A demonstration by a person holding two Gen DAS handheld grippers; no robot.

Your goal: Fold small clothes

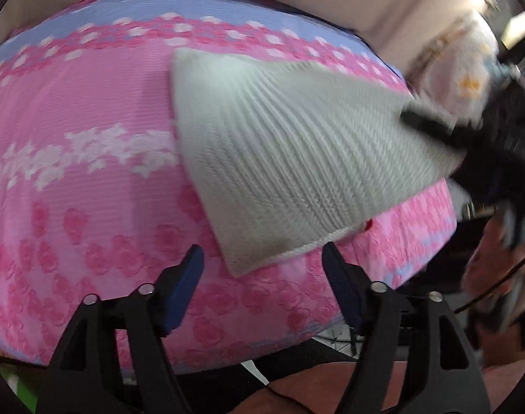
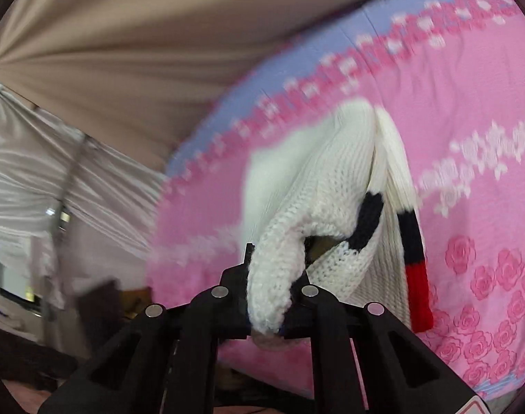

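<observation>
White knit garment [image 1: 279, 158] spread across the centre and right of the left wrist frame on the pink floral bedspread [image 1: 83, 158], near corner lying just above the left gripper [image 1: 262, 262], jaws wide apart and empty. Broad bare pink cloth at left and lower centre; bedspread edge curving along lower right. In the right wrist frame, right gripper [image 2: 267, 296] clamped on a bunched white fold, navy-and-red cuff [image 2: 415, 269] hanging at centre right, beige curtain [image 2: 124, 51] filling upper left.

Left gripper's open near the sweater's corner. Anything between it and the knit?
Nothing visible. The left gripper is open with only pink bedspread between its fingers and the white sweater corner. The right gripper already pinches the far edge.
</observation>
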